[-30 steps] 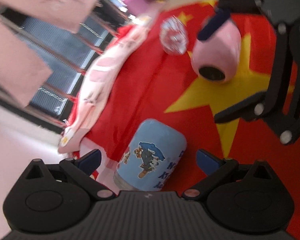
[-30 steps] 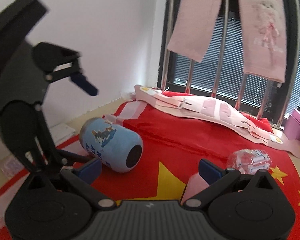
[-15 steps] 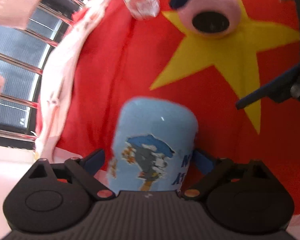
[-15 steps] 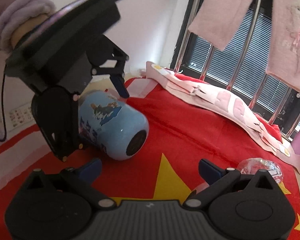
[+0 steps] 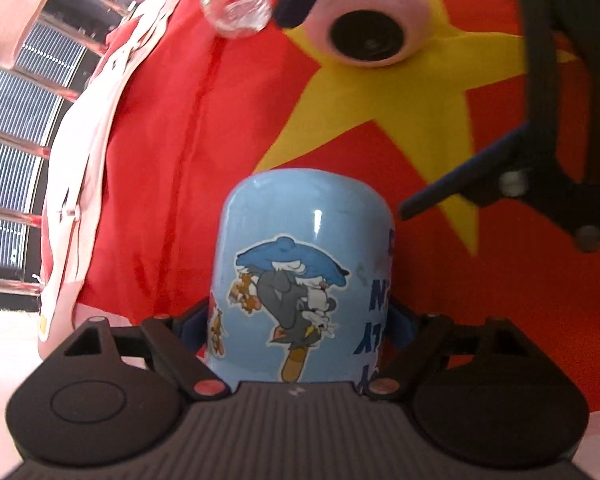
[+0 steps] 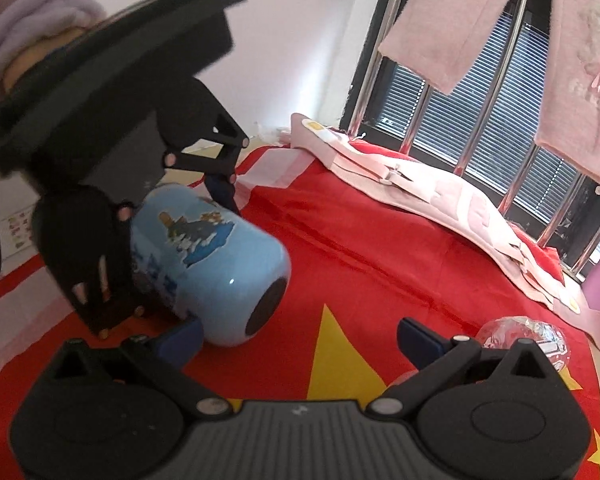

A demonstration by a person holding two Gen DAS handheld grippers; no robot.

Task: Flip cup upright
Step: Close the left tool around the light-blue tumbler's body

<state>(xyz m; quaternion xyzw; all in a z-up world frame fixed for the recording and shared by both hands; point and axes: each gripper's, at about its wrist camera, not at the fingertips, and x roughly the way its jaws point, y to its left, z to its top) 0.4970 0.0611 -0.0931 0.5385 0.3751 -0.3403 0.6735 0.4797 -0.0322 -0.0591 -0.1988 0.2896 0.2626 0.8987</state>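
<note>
A light blue cartoon cup [image 5: 304,280] lies on its side on the red cloth [image 5: 172,128], its dark mouth facing away from my left gripper. It also shows in the right wrist view [image 6: 208,264]. My left gripper [image 5: 300,320] has closed around the cup's base end, both fingers against its sides. My right gripper [image 6: 300,332] is open and empty, hovering above the cloth beside the cup's mouth. A pink cup [image 5: 372,16] lies on its side further off, between the right gripper's fingers in the left wrist view.
A clear crumpled plastic cup [image 6: 524,340] lies on the cloth to the right. A folded pink-and-white cloth [image 6: 440,200] runs along the window rail. Pink towels [image 6: 572,60] hang from metal bars. A white wall stands to the left.
My left gripper moved forward over the blue cup and closed its fingers on the cup's sides. My right gripper shifted a little closer to the cup's mouth.
</note>
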